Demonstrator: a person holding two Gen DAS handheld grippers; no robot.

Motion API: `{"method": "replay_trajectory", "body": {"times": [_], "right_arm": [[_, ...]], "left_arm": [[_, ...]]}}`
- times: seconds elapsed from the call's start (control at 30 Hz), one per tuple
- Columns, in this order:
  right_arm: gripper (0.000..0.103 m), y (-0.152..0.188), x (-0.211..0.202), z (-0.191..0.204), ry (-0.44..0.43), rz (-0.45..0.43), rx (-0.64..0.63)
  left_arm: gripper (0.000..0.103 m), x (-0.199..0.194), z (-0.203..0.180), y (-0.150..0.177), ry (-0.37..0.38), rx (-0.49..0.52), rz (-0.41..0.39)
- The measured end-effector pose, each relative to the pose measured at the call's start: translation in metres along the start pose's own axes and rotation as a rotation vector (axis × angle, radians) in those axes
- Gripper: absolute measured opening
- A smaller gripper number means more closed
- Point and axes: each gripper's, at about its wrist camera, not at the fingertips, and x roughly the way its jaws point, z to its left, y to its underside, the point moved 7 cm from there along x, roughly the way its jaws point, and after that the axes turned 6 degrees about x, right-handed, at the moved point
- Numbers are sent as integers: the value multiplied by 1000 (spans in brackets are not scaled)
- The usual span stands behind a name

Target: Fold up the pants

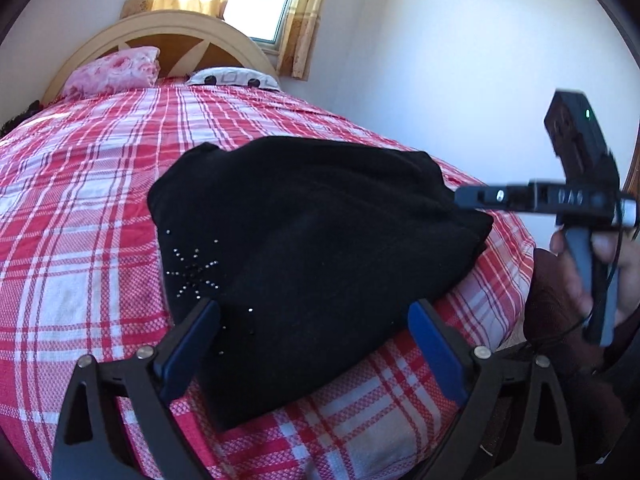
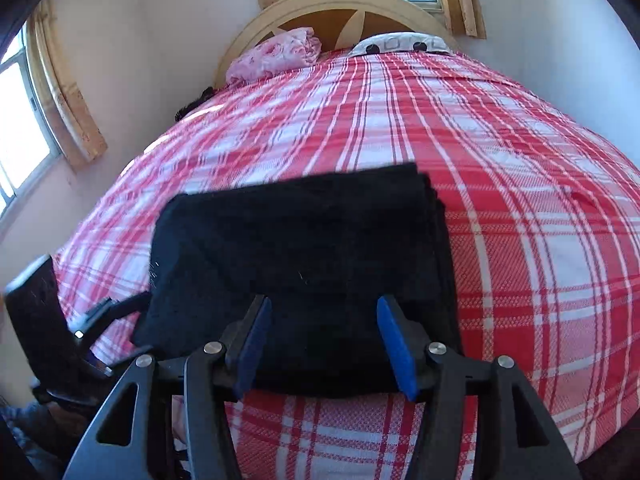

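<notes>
The black pants (image 1: 320,240) lie folded into a thick rectangular bundle on the red-and-white plaid bed cover (image 1: 80,184), with a small star of beads on the left part. My left gripper (image 1: 314,328) is open wide just above the bundle's near corner, its blue pads (image 1: 192,344) clear of the cloth. In the right wrist view the pants (image 2: 304,256) show stacked layers at their right edge. My right gripper (image 2: 326,340) hovers open over their near edge, and nothing is pinched between its pads (image 2: 400,348).
A pink pillow (image 1: 112,72) and a white patterned pillow (image 1: 232,78) lie against the arched headboard (image 1: 172,28). Curtained windows are behind the bed and on the left wall (image 2: 24,128). A hand (image 1: 568,280) holds the other device at the bed's right edge.
</notes>
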Motion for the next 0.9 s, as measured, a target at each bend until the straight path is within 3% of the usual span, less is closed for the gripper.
{"method": "replay_trajectory", "body": {"times": [0.17, 0.27, 0.4, 0.6, 0.73, 0.9], "right_arm": [[57, -37, -4, 57, -59, 19, -153], [57, -59, 17, 106, -118, 81, -259], [57, -83, 63, 165, -142, 180, -395], [57, -68, 130, 200, -79, 422, -500], [57, -54, 152, 202, -140, 579, -455], [56, -40, 161, 208, -190, 674, -468]], "left_arm": [[97, -9, -8, 2, -12, 71, -57], [100, -8, -18, 7, 3, 136, -63], [102, -3, -21, 11, 47, 127, -62], [103, -4, -11, 11, 127, 67, -82], [103, -7, -1, 10, 205, -7, -96], [103, -9, 2, 9, 234, -47, -100]]}}
